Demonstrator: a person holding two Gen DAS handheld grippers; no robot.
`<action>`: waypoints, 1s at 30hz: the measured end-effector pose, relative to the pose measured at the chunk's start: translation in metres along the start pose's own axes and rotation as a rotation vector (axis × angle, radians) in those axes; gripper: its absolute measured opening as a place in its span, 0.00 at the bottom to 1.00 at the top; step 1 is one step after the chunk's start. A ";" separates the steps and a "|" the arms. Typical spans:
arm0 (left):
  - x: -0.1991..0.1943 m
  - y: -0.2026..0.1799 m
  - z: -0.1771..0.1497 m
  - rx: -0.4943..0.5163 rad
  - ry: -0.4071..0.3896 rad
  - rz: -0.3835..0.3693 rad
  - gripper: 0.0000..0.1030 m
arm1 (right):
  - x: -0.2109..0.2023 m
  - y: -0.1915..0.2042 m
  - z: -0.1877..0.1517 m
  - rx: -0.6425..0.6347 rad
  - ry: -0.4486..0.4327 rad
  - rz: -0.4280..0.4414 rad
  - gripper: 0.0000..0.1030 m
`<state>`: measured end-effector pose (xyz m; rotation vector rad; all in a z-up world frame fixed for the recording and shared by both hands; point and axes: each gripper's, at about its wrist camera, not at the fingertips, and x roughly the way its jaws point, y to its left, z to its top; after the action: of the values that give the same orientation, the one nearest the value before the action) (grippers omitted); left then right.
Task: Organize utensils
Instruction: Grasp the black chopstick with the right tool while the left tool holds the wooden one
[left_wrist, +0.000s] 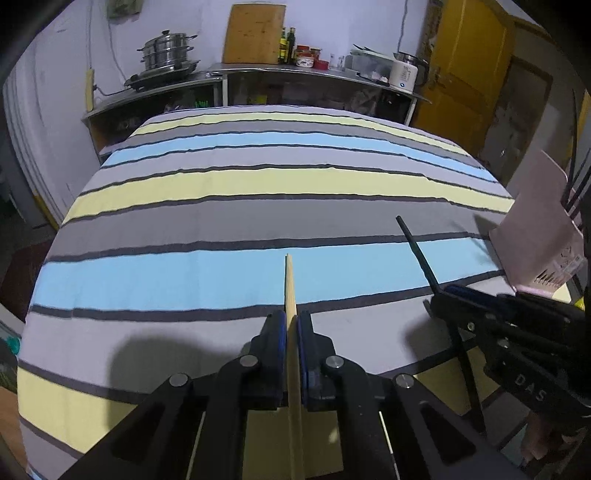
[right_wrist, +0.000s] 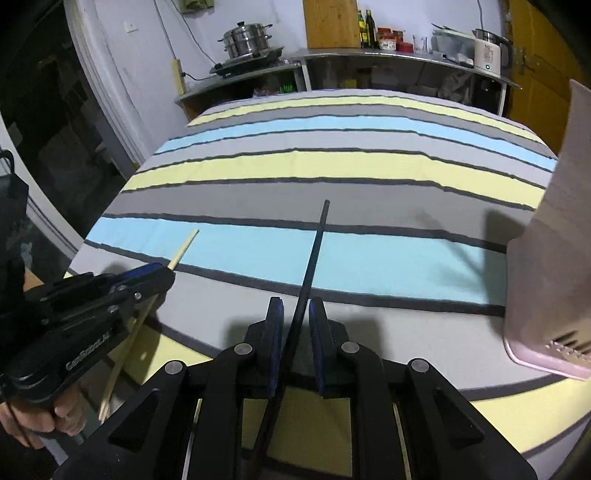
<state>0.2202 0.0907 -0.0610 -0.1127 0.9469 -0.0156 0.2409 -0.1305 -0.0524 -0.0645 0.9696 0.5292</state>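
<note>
Striped cloth is covering the desk (left_wrist: 258, 184); we are pinching a wooden chopstick (left_wrist: 290, 284) in the left gripper (left_wrist: 291, 325), fingers pressed together, and a black chopstick (right_wrist: 314, 251) in the right gripper (right_wrist: 295, 314) near the pink holder (right_wrist: 546, 277) at the desk's right edge; either long stick could be pivoting and slipping.

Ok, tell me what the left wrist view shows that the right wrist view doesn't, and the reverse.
Only the left wrist view shows the dark chopsticks standing in the pink holder. Only the right wrist view shows the person's hand gripping the left gripper's handle. Both show the left gripper shut on the wooden chopstick, the right gripper holding the black chopstick, the striped cloth and the steel steamer pot.
</note>
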 end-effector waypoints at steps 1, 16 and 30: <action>0.001 0.000 0.001 0.005 0.002 0.000 0.06 | 0.001 0.001 0.001 -0.006 -0.001 -0.008 0.14; -0.007 -0.001 0.010 0.007 -0.008 -0.015 0.06 | -0.014 0.003 0.012 -0.010 0.000 0.010 0.06; -0.101 -0.015 0.021 0.003 -0.157 -0.107 0.06 | -0.109 0.017 0.013 -0.016 -0.176 0.081 0.05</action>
<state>0.1785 0.0839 0.0339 -0.1593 0.7836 -0.1055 0.1945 -0.1557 0.0451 0.0071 0.7984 0.6072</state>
